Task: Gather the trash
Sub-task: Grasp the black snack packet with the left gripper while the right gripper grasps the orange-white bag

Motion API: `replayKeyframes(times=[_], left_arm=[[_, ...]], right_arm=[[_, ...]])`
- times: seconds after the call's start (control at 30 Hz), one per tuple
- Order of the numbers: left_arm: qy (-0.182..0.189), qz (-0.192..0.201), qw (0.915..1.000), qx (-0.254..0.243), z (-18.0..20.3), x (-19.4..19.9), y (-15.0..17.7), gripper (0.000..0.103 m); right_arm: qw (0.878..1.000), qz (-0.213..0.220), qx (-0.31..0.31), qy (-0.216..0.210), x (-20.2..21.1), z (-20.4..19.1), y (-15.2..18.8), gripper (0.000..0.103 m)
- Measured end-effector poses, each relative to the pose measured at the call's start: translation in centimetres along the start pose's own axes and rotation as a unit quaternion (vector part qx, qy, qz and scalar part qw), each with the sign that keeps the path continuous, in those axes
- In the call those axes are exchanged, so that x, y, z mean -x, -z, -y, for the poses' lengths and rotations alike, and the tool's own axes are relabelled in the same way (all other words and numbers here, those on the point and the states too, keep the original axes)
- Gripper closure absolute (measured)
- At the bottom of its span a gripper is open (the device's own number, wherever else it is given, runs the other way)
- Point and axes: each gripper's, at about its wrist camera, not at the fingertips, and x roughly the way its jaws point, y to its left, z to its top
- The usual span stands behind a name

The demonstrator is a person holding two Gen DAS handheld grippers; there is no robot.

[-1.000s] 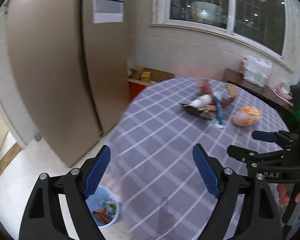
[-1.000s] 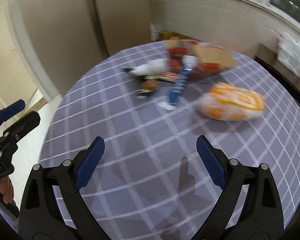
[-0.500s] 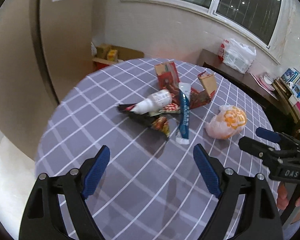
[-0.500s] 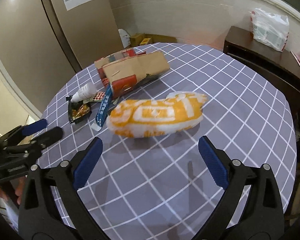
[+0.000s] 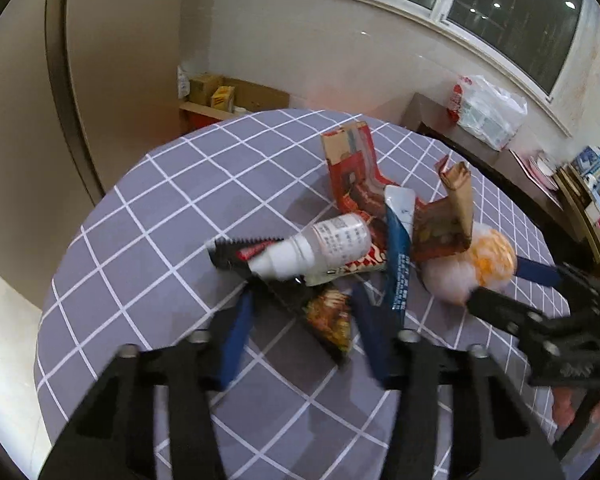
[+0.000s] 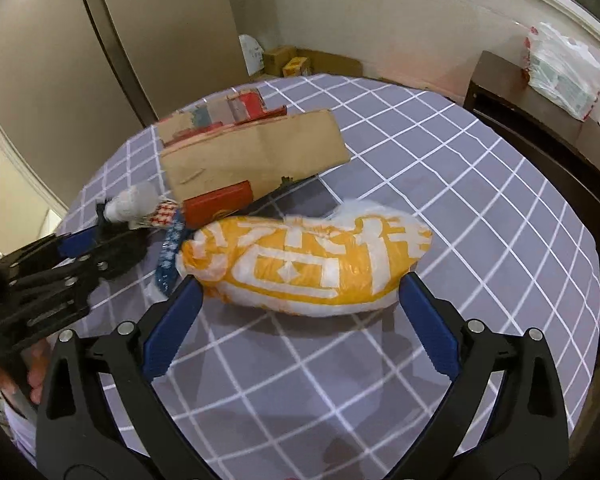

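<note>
On the checked tablecloth [image 6: 480,184] the trash lies heaped: a white bottle [image 5: 320,246], a torn carton [image 5: 356,172], a blue tube [image 5: 398,264] and a dark snack wrapper [image 5: 328,314]. At the heap's five o'clock lies an orange-and-white bag [image 6: 308,264]. The left gripper [image 5: 302,312] has just been closing, its jaws narrowed around the wrapper; whether the pads already pinch it I cannot tell. The right gripper [image 6: 296,300] is spread wide astride the bag, touching nothing. Both are at the grasping step; next, probably, squeeze and lift.
</note>
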Motion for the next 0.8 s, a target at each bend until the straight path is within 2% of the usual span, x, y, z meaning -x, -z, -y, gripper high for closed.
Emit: replayKeyframes(times=[0.1,0.17,0.27,0.33,0.37,0.43,0.47,0.53,0.57,0.63,0.7,0.8], left_arm=[[0.011,-0.001,0.9999,-0.005,-0.2,0.3,0.2,0.071],[0.012,0.0,0.9999,-0.01,-0.4,0.7,0.6,0.073],[0.008,0.001,0.9998,-0.016,-0.4,1.5,1.2,0.077],[0.0,0.002,0.9998,-0.022,-0.6,2.1,1.8,0.077],[-0.003,0.001,0.9998,-0.022,-0.8,2.3,1.9,0.077],[-0.008,-0.002,0.9997,-0.021,-1.0,2.9,2.3,0.077],[-0.01,-0.002,0.9997,-0.022,-1.1,3.1,2.5,0.077],[-0.016,0.002,0.9996,-0.022,-1.5,4.0,2.9,0.077],[-0.017,0.002,0.9997,-0.019,-1.8,4.4,3.1,0.077],[-0.021,0.005,0.9997,-0.014,-2.4,5.1,3.6,0.077],[-0.025,0.009,0.9996,-0.008,-3.0,5.7,3.9,0.077],[-0.029,0.01,0.9995,0.005,-3.9,6.5,4.5,0.077]], right_arm=[[0.999,-0.021,0.015,0.021,-1.8,-0.2,-0.4,0.007],[0.999,-0.018,0.014,0.032,-2.3,-0.1,-0.5,0.007],[1.0,0.001,0.008,0.011,-1.9,-0.1,-0.2,0.008],[1.0,0.011,0.007,0.0,-1.2,-0.2,0.0,0.031],[1.0,0.01,0.01,0.001,-1.0,-0.4,0.1,0.039],[1.0,0.007,0.011,-0.007,-0.5,-0.5,0.6,0.066],[1.0,0.004,0.008,-0.016,-0.1,-0.5,1.0,0.068],[1.0,0.003,0.012,-0.027,0.6,-0.8,1.6,0.068],[0.999,0.005,0.017,-0.027,1.1,-1.1,1.9,0.065],[0.999,0.022,0.031,-0.023,2.5,-1.5,2.5,0.018],[0.998,0.053,0.044,-0.01,3.9,-1.8,2.4,0.014],[0.994,0.061,0.086,-0.016,4.3,-2.5,1.1,0.014]])
